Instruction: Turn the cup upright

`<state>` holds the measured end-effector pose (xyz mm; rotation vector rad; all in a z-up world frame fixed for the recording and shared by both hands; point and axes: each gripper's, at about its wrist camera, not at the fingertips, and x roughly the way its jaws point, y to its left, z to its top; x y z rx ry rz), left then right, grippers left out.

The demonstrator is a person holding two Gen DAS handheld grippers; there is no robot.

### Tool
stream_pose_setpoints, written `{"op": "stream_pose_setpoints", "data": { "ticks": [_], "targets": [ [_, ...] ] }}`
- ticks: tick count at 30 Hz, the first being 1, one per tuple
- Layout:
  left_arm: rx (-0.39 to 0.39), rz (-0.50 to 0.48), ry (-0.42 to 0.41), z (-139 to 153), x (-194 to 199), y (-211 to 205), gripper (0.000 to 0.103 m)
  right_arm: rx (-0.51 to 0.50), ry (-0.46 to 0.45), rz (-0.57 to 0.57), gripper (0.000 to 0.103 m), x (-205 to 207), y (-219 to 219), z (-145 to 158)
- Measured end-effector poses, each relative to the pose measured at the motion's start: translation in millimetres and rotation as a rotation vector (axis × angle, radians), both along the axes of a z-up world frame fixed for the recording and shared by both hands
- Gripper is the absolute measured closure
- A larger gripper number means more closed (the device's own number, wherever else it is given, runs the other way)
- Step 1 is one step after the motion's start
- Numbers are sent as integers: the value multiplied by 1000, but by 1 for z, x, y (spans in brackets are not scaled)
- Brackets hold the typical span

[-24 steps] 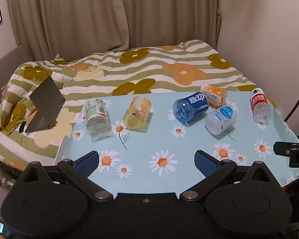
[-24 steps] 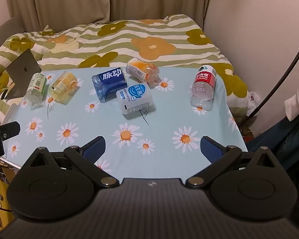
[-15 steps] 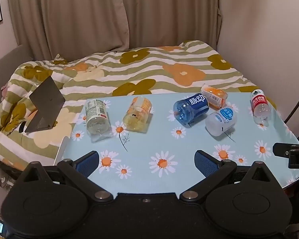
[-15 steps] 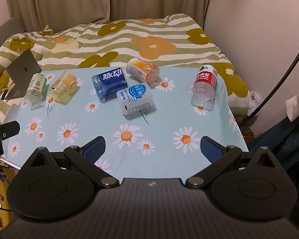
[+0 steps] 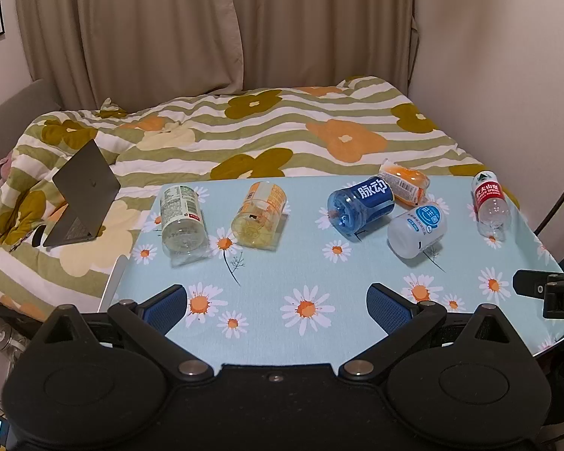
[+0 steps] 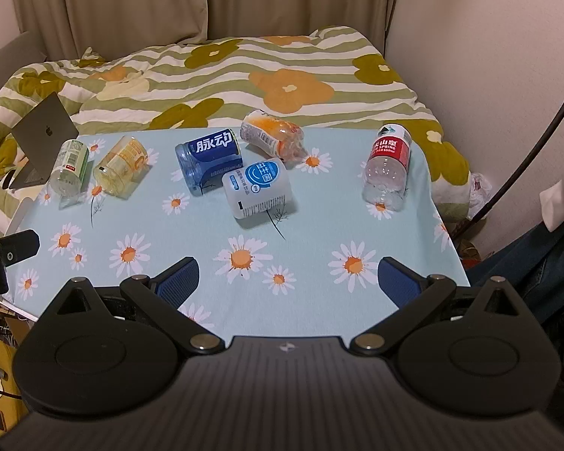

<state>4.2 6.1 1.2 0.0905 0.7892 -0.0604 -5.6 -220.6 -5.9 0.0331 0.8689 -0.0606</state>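
Nothing has shifted on the table (image 5: 357,338) since a moment ago: six cut bottles, the cups (image 5: 259,210), lie on their sides along its far edge. Left gripper (image 5: 276,302) and right gripper (image 6: 287,280) hover released over the near edge, so flipping hasn't begun.

Beige curtains (image 5: 139,26) behind bed (image 5: 282,127) with floral striped duvet; pale wall (image 5: 500,56) right.

Glossy clear plastic bottles (image 6: 386,167); matt printed tablecloth (image 6: 319,225); soft cloth quilt (image 6: 282,75); matt metal laptop (image 6: 43,133).
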Motion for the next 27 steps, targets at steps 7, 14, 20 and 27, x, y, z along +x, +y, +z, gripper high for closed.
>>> {"op": "stream_pose_setpoints", "data": {
  "ticks": [7, 14, 20, 27],
  "targets": [
    [0, 1, 0, 0, 0, 0, 0, 0, 1, 0, 0, 1, 0, 0],
    [1, 0, 0, 0, 0, 1, 0, 0, 1, 0, 0, 1, -1, 0],
    [3, 0, 1, 0, 1, 1, 0, 1, 1, 1, 0, 1, -1, 0],
    [4, 0, 0, 0, 0, 1, 0, 1, 1, 1, 0, 1, -2, 0]
  ]
}}
